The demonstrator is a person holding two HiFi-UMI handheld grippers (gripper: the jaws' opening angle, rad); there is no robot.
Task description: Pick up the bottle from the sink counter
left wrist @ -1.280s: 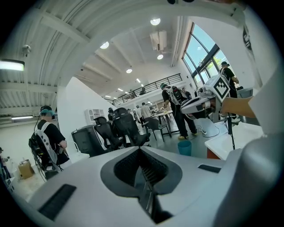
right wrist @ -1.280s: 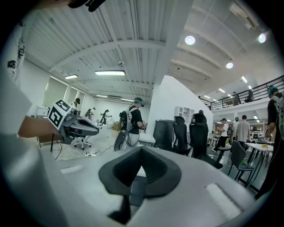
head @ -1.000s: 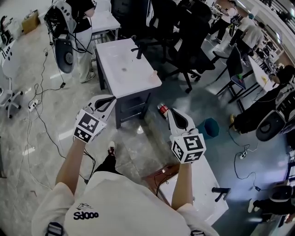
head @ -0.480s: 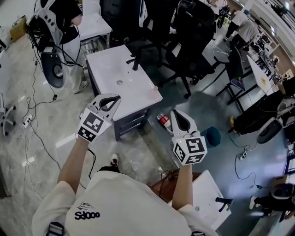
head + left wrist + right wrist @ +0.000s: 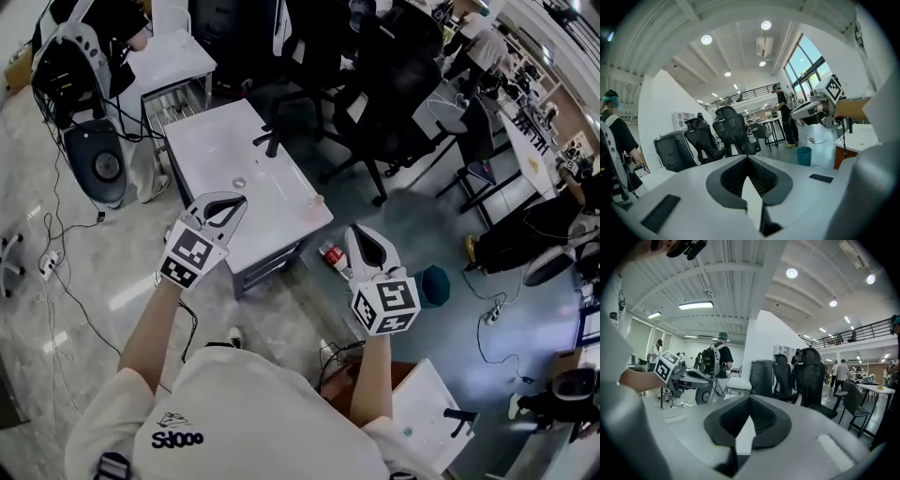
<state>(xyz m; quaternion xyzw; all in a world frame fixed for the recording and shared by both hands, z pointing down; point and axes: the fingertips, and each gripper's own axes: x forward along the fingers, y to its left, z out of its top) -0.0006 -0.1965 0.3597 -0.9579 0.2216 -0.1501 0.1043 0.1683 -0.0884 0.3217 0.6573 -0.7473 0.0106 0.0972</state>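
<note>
Approach stage: left tool (image 5: 230, 204) and right tool (image 5: 361, 242) closed, empty, short of bench (image 5: 214, 150); next, opening around likely bottle (image 5: 317, 200) at right edge.

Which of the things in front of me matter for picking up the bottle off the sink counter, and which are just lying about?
For the job:
sink counter
small pale item at its corner, likely the bottle
left gripper and right gripper, jaws together, empty

Just lying about:
red-and-white container on the floor
teal bin
black office chairs
</note>
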